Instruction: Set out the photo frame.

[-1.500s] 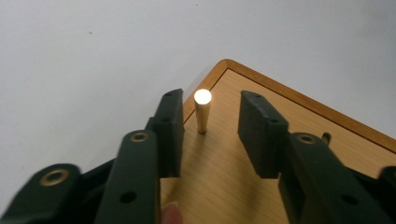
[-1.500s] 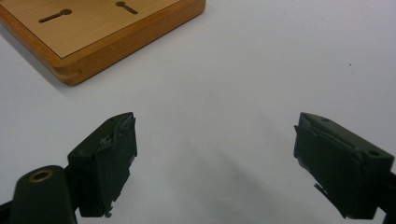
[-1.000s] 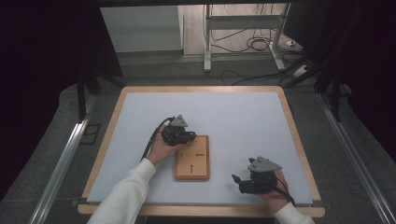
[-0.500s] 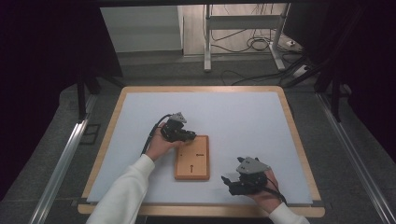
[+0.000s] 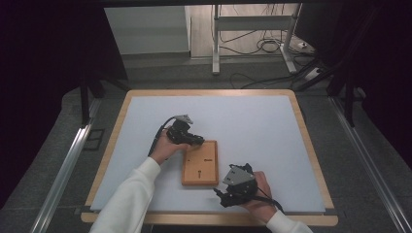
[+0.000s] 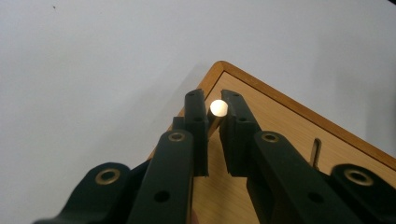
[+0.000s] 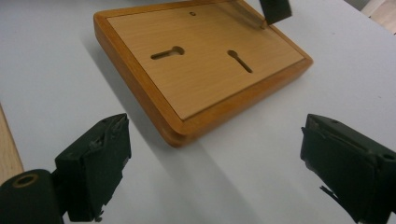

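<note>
The wooden board (image 5: 200, 163) lies on the table (image 5: 272, 126), wide bare surface beyond it. The right gripper (image 5: 224, 196) has slid in toward the board's near right corner. At the board's (image 6: 280, 116) corner, the left gripper (image 6: 214, 122) pinches a metal pin (image 6: 218, 108). Before the board (image 7: 205, 65), the right gripper (image 7: 215, 168) gapes wide.
</note>
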The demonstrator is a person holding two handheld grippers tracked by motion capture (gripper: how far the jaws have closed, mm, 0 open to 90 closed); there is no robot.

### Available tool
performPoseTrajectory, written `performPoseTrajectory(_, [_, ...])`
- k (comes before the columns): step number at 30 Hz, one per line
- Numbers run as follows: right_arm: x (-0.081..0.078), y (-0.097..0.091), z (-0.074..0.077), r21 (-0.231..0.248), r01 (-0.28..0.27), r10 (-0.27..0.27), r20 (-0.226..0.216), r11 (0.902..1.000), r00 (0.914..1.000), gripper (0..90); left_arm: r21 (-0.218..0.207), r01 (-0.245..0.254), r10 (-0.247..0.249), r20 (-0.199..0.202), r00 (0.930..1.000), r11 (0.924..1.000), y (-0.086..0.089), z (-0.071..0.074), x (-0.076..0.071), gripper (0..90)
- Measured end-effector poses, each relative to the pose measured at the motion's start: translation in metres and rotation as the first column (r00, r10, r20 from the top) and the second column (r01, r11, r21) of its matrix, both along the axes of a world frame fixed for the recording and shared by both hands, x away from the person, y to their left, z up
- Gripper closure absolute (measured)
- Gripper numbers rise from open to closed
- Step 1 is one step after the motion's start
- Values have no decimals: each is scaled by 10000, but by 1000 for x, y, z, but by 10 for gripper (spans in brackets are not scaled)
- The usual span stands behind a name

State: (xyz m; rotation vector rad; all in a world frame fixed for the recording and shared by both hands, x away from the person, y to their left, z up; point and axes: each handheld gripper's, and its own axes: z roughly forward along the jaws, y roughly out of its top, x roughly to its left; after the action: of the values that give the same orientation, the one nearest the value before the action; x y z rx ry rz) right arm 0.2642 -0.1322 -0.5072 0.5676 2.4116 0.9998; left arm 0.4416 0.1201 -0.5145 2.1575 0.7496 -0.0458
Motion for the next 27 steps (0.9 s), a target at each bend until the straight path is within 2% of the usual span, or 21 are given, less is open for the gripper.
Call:
performPoseTrajectory(7, [6,25,-10,-802,-254,279,308,9965,9991,83,-174,33,-39,-309,9995,9998,1,0,4,818])
performPoseTrajectory(10, [8,37,-15,-1105,-231,273,361,9936,9990,84,-81,161,-163,-285,9995,9998,1,0,6,818])
performPoseTrajectory(18, [13,54,-23,-1697,-39,201,937,9855,9954,91,-230,167,-179,-528,9984,9996,2,0,9,816])
performPoseTrajectory(24, [13,55,-23,-1760,-5,206,1125,9844,9934,137,-22,109,-110,-298,9995,9999,0,1,7,821])
performPoseTrajectory(27, [10,57,-22,-1894,-40,337,1537,9819,9875,166,91,-27,27,-101,9999,10000,-1,2,5,832])
